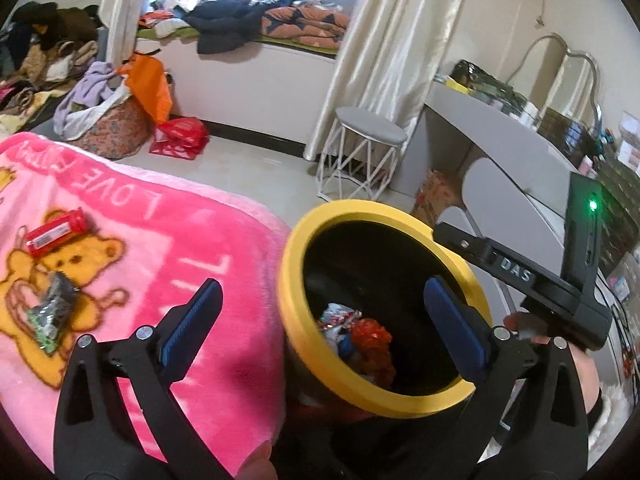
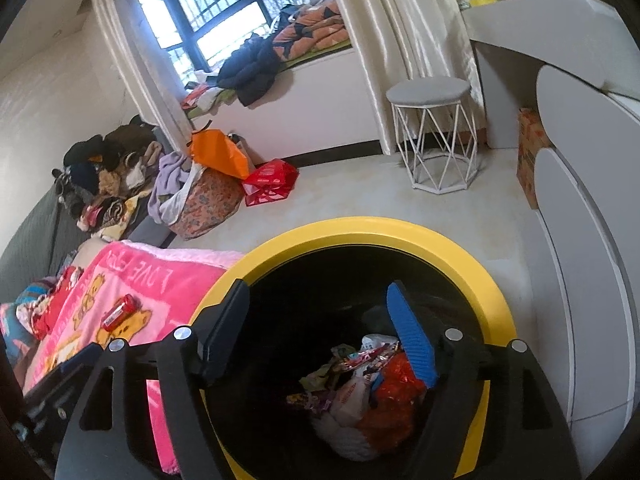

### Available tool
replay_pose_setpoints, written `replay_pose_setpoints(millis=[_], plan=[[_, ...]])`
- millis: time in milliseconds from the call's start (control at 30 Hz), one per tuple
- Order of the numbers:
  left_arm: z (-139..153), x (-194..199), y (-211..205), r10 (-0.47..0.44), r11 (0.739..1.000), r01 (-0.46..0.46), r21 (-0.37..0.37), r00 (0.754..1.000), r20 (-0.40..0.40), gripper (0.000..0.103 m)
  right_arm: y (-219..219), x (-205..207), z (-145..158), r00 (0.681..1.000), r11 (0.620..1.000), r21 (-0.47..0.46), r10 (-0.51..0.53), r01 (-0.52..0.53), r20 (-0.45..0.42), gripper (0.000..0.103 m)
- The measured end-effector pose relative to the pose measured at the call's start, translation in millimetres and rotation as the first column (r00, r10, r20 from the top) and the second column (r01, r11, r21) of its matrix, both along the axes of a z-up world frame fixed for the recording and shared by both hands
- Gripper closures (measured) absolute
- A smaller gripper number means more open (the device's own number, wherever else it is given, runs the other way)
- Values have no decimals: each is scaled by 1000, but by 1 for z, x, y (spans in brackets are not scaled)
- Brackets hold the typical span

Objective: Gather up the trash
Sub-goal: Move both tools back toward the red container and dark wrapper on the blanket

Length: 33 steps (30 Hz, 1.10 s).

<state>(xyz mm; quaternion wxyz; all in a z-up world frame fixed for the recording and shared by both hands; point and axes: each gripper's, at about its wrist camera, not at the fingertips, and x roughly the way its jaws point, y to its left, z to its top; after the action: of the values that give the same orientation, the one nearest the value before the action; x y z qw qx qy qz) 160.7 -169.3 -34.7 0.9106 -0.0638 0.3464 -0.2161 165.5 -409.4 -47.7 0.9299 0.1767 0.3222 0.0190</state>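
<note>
A black bin with a yellow rim stands beside the pink bear blanket. Crumpled wrappers lie inside it. A red wrapper and a dark green packet lie on the blanket. My left gripper is open and empty, straddling the bin's near rim. My right gripper is open and empty over the bin's mouth; its body shows in the left wrist view.
A white wire stool stands on the floor by the curtain. A grey dresser is at the right. A laundry basket and red bag sit by the window bench.
</note>
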Motion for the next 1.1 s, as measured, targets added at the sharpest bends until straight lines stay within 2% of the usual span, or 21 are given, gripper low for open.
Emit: replay_pose_setpoints(millis=[333,667,933,1100], plan=[[9,1,47,108,994,-108,-12,994,29,10,38,-1,9,996,996,-32,84,-83,21,31],[17,5,101,224,974,-222,-36,973,50,10,95,-5,14,977,976,-54,211,-211,8,30],[19,15,159,314,950,-312,-27,948,49,10,160,-12,15,940,938,-68,340,-340,-13,30],[10,31,206,392,920,-391,-13,920,11,10,209,-12,13,903,902,-40,428,-430,-43,30]])
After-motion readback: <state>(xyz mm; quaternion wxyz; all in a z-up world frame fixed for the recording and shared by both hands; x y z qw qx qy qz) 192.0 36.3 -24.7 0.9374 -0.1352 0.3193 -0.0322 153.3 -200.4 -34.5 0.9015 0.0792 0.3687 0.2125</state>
